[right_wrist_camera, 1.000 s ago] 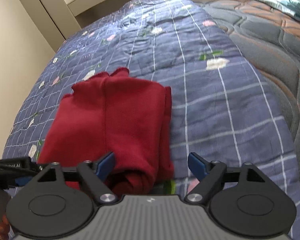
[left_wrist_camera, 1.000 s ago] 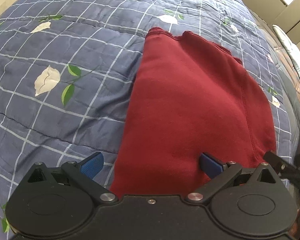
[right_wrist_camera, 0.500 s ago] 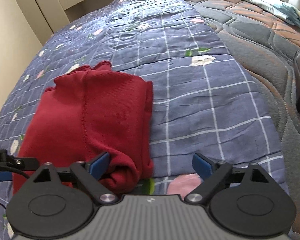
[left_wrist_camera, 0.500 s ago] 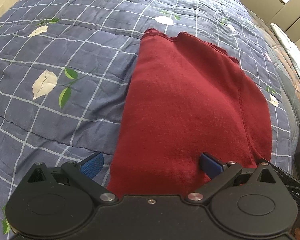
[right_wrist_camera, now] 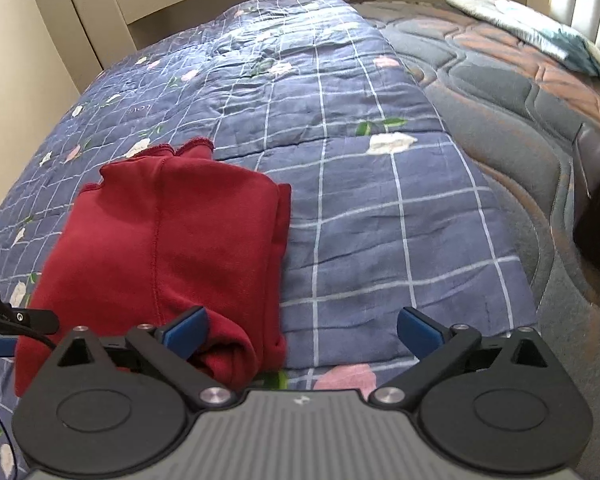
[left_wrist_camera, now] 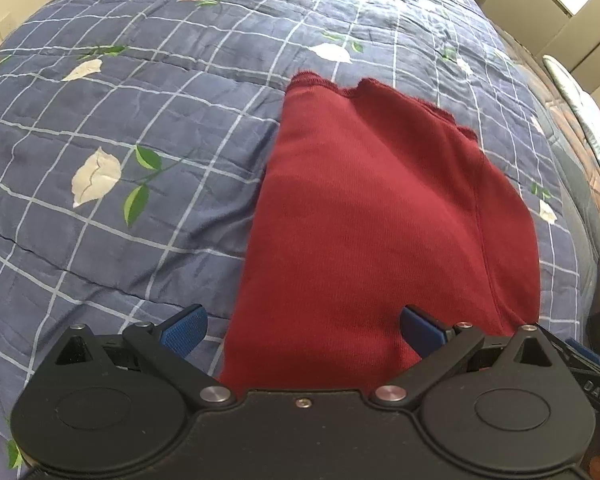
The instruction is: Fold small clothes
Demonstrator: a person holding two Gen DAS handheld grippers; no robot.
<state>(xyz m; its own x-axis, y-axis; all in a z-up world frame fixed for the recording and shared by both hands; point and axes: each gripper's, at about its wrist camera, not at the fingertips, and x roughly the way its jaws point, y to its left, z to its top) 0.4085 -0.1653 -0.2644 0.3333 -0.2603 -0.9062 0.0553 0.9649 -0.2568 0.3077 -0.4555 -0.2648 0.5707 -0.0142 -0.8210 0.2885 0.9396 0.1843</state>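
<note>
red garment [right_wrist_camera: 172, 240] | under left jaws, open | right jaws opening, its corner between

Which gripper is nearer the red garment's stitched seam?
Right. The right gripper, jaws opening, has the seam just off its left finger; the left gripper sits over plain cloth, the seam beyond its right finger.
</note>
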